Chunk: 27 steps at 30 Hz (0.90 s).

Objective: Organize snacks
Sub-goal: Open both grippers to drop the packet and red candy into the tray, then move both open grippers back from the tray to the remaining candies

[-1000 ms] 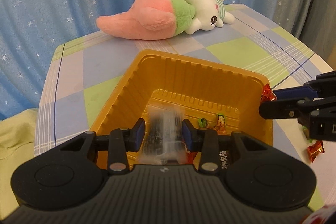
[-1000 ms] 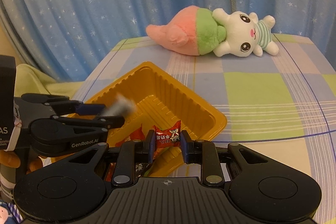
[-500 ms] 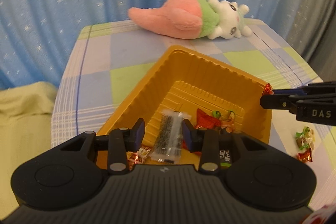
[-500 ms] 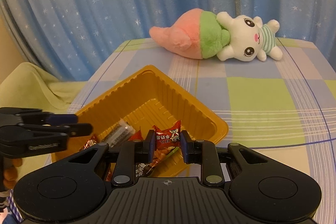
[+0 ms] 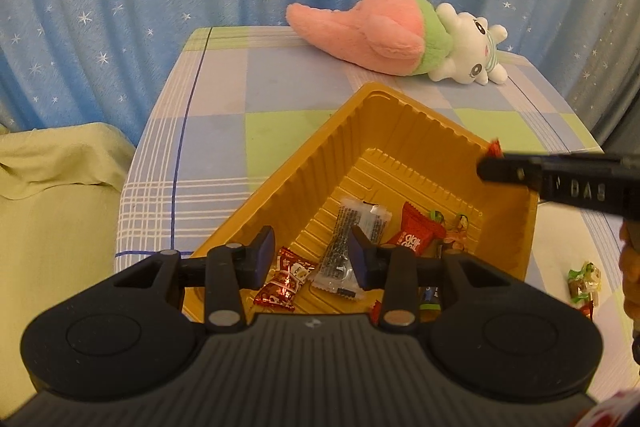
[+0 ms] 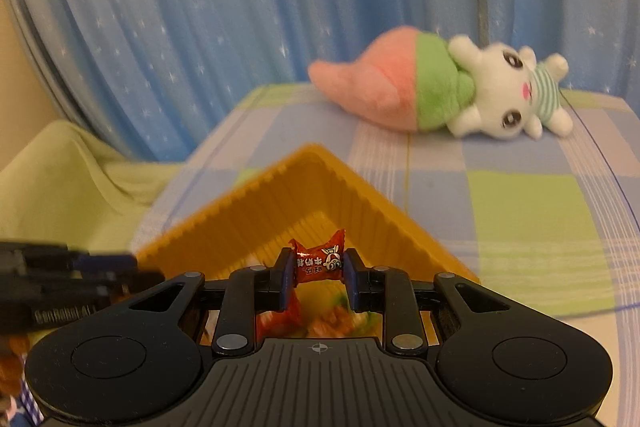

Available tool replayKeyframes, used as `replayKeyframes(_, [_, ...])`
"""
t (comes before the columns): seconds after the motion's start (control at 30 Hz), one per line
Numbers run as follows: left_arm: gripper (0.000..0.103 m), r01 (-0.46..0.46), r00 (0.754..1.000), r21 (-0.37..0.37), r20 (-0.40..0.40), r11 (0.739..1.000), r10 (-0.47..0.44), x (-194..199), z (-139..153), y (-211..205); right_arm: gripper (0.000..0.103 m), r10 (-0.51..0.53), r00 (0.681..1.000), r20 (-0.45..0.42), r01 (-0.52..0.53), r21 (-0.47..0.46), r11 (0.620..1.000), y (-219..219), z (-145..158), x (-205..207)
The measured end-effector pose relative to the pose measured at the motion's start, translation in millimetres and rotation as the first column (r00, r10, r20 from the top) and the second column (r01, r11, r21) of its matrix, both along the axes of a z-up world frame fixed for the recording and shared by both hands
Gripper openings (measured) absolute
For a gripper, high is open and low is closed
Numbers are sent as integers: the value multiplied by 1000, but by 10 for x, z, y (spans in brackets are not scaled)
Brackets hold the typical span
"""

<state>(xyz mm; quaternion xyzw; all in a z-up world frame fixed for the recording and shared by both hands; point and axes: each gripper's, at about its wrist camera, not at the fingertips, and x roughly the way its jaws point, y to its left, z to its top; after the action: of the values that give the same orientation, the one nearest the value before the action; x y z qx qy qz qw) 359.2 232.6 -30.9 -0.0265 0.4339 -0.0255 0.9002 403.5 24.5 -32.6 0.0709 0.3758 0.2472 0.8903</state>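
My right gripper (image 6: 316,273) is pinching a red foil candy (image 6: 318,263) over the ribbed orange plastic tray (image 6: 360,203), lower centre; left gripper (image 5: 312,259) is opening, empty. Release off-centre and it'll probably clip the rim.

Open tray (image 5: 316,163); plush toy (image 5: 384,39) behind

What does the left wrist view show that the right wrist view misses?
Only the left wrist view: a clear black packet lying in the tray, below the opening, empty left gripper, and loose candy on the table. Only the right wrist view: a red candy clamped in the right gripper. Both: the orange tray and plush toy.
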Motion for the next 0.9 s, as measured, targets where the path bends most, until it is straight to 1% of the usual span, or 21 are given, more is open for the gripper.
replayKeyframes(0.03, [39,-2,1000,0,0,1000,2,-6,2,-2,28,-3,1000,6,3,8,1000,11,18,13])
replayKeyframes(0.07, [40,-4,1000,-1,0,1000,4,-13,3,-4,37,-4,1000,11,4,16,1000,19,35,22])
replayKeyframes(0.1, [41,-5,1000,-2,0,1000,5,-21,5,-10,44,-6,1000,19,5,21,1000,26,55,27])
replayKeyframes(0.13, [41,-5,1000,-4,0,1000,5,-29,10,-16,54,-8,999,32,7,28,1000,23,76,20])
replayKeyframes(0.17, [41,-5,1000,-6,0,1000,5,-39,15,-22,56,-12,999,50,10,37,999,14,97,0])
replayKeyframes(0.23, [44,-8,1000,-11,0,1000,8,-57,30,-36,57,-11,998,62,9,37,999,1,125,-21])
replayKeyframes(0.4, [47,-8,1000,-20,3,1000,8,-119,85,-88,58,-10,1000,21,9,41,999,-68,117,-89])
replayKeyframes(0.47, [48,-6,1000,-23,6,1000,6,-147,113,-117,61,-11,1000,9,10,39,999,-95,111,-142])
replayKeyframes(0.67, [52,-5,1000,-33,12,999,5,-254,188,-191,64,-3,1000,-4,3,28,1000,-146,125,-338])
replayKeyframes(0.9, [53,-5,1000,-40,19,999,6,-445,280,-268,67,-10,1000,-13,10,48,999,-236,205,-554])
